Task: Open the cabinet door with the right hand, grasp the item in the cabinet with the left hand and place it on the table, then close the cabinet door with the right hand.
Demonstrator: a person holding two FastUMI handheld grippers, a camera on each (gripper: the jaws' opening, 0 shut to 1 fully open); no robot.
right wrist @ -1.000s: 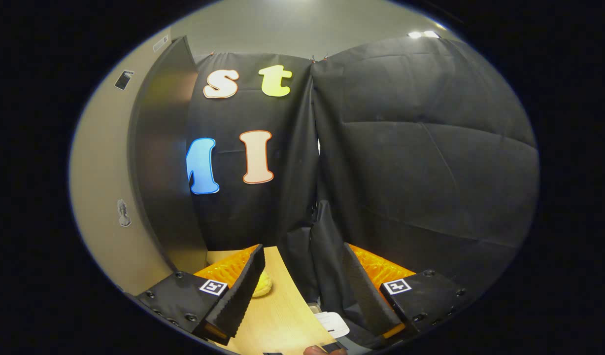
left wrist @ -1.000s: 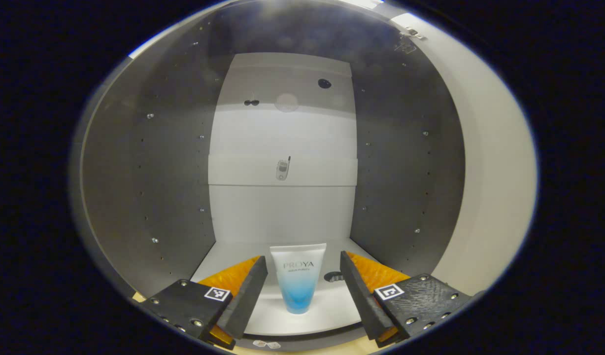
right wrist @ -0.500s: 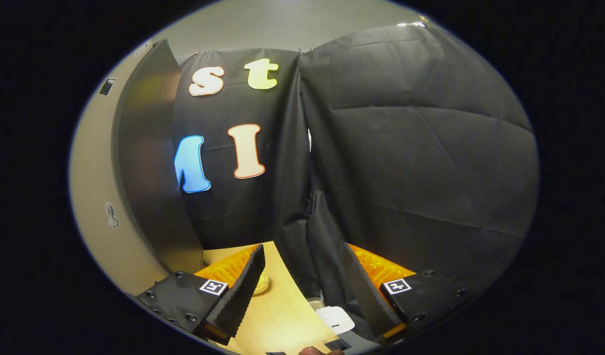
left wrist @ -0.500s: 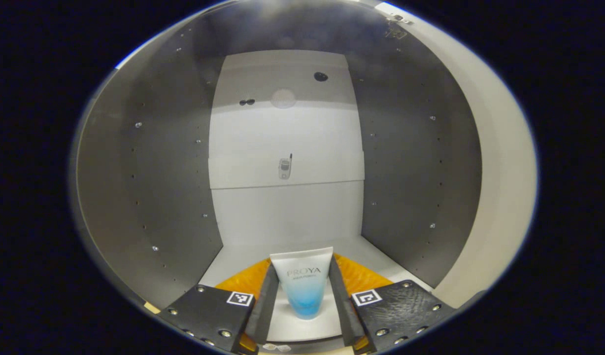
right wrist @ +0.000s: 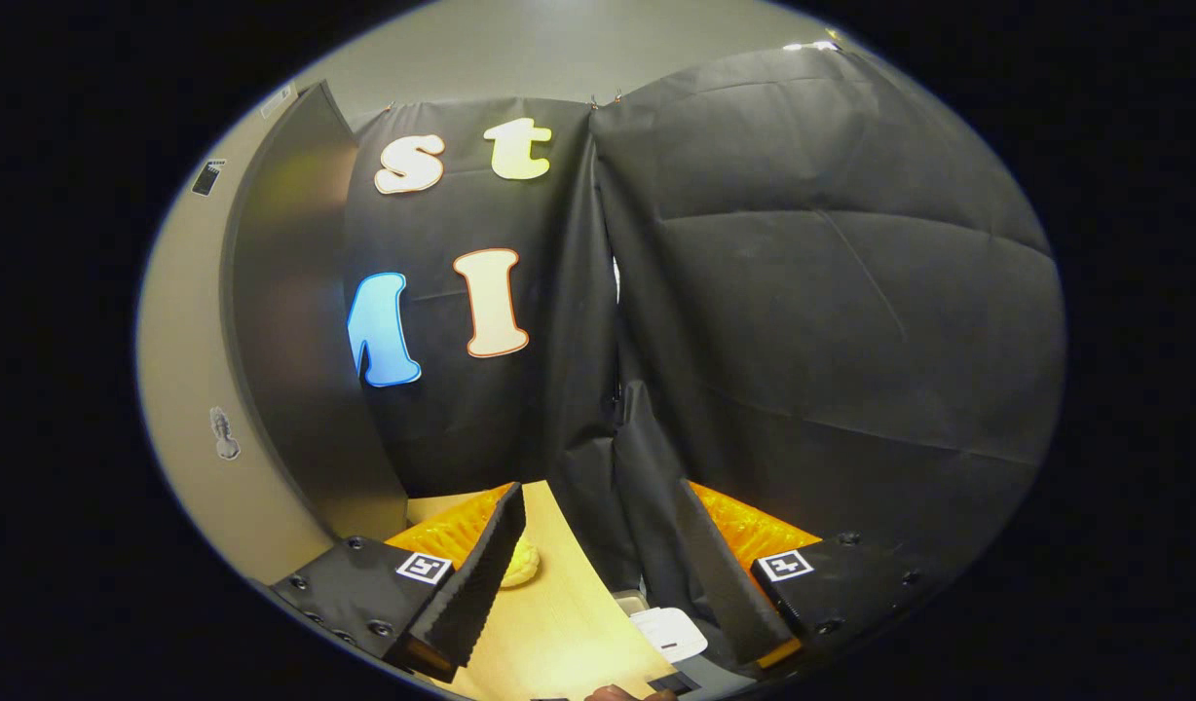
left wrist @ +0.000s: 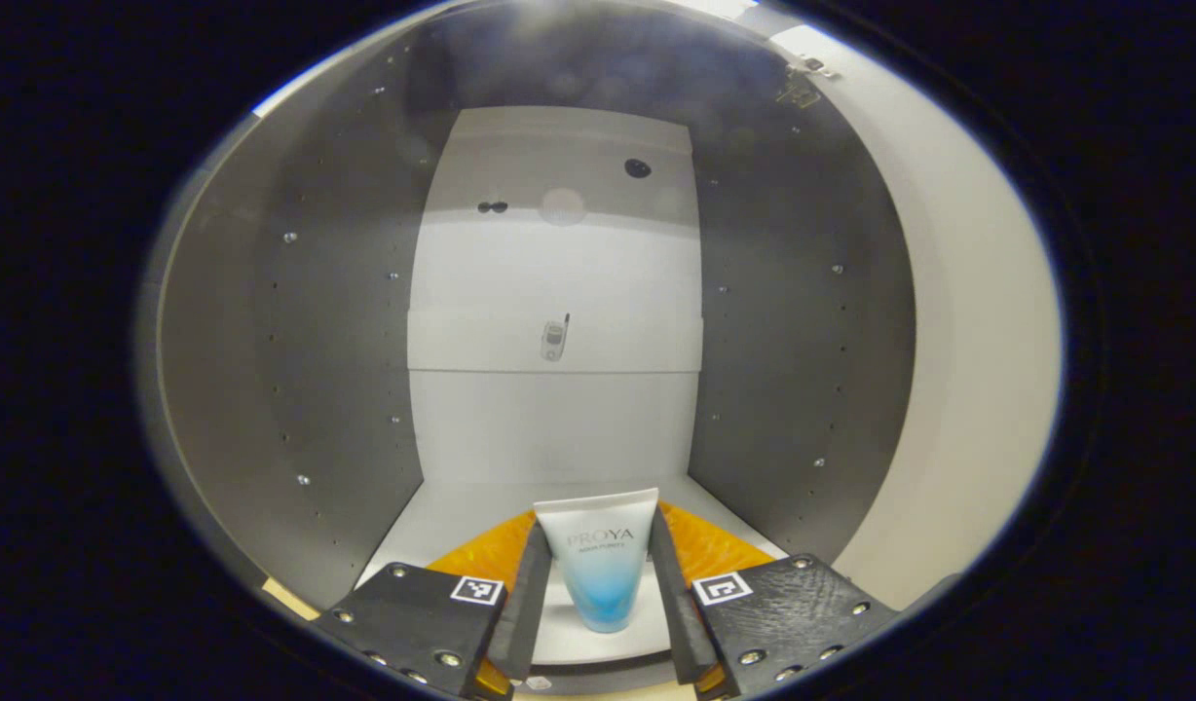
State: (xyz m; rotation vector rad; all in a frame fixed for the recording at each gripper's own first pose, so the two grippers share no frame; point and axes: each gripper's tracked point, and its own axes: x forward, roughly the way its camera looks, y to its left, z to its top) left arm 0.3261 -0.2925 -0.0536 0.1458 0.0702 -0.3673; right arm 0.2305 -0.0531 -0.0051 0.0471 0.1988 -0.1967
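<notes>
Now that the left hand-held gripper [left wrist: 598, 594] has gone from wide apart to clamped on the tube [left wrist: 598, 570] – tube's upright on the cabinet floor [left wrist: 442, 521] – it's ready to lift out. Right hand-held gripper [right wrist: 598, 565] hangs apart, empty, beside the open door [right wrist: 291, 331].

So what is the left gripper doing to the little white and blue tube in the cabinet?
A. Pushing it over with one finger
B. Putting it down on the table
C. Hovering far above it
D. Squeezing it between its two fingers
D: in the left gripper view, the left gripper has both fingers pressed against the sides of the tube, which stands upright on the cabinet floor.
</notes>
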